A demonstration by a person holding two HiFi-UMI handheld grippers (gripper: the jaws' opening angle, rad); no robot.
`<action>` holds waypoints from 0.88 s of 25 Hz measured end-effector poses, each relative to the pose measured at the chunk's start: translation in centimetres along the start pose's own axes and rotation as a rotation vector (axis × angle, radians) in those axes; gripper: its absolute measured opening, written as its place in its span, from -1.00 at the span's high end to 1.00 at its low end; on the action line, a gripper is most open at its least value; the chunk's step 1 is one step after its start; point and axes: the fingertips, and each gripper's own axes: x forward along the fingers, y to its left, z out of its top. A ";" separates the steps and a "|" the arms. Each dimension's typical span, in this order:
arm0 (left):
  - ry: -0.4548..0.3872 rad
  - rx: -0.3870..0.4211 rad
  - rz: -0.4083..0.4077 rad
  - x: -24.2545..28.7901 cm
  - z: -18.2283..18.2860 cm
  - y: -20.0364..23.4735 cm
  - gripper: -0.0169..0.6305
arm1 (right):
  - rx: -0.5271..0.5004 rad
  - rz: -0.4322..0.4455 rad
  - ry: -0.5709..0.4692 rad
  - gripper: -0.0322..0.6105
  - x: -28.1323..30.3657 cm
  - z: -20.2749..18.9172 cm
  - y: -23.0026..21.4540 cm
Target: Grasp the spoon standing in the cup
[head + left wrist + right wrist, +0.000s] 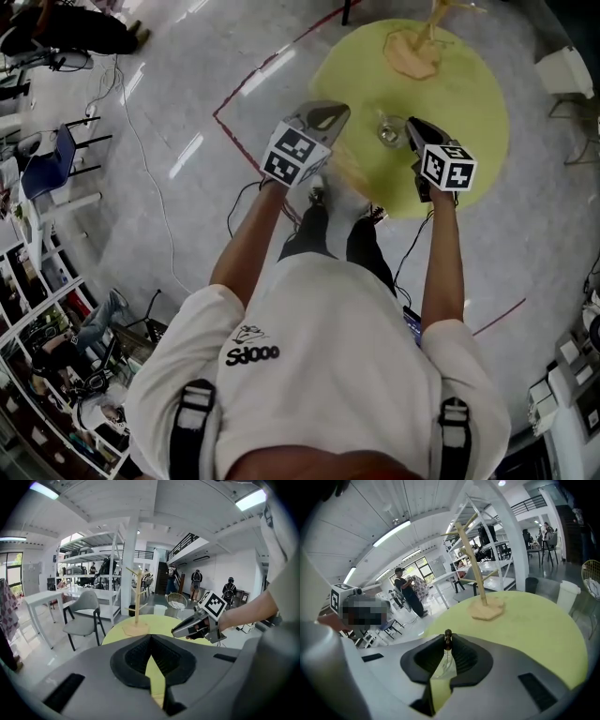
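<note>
Midway between the edges of the round yellow table (473,122) stands the glass cup (389,131), your right gripper (448,644) clamped on its upright spoon (447,635), your left gripper (150,637) clenched on nothing.

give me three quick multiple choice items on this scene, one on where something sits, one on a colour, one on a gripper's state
1. Where does the wooden stand rest?
A) on the floor
B) on the round table
C) on a chair

2. What colour is the table top?
A) yellow-green
B) red
C) black

3. What is the right gripper doing?
A) open and empty
B) shut on the spoon
C) shut on the wooden stand

Answers:
1 B: the stand's base sits flat on the table top in the right gripper view.
2 A: the top shows yellow-green in all three views.
3 B: the jaws pinch the dark tip of the spoon's handle between them.
</note>
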 end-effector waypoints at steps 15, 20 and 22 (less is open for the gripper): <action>-0.152 0.060 -0.004 -4.3 6.9 0.2 0.89 | -0.110 -0.048 -0.219 0.69 -8.8 9.6 5.4; -0.203 0.097 0.015 -7.3 9.5 0.2 0.89 | -0.178 -0.108 -0.310 0.70 -13.1 12.9 8.5; -0.233 0.121 0.022 -7.8 11.2 0.4 0.89 | -0.208 -0.132 -0.358 0.69 -14.8 14.7 9.3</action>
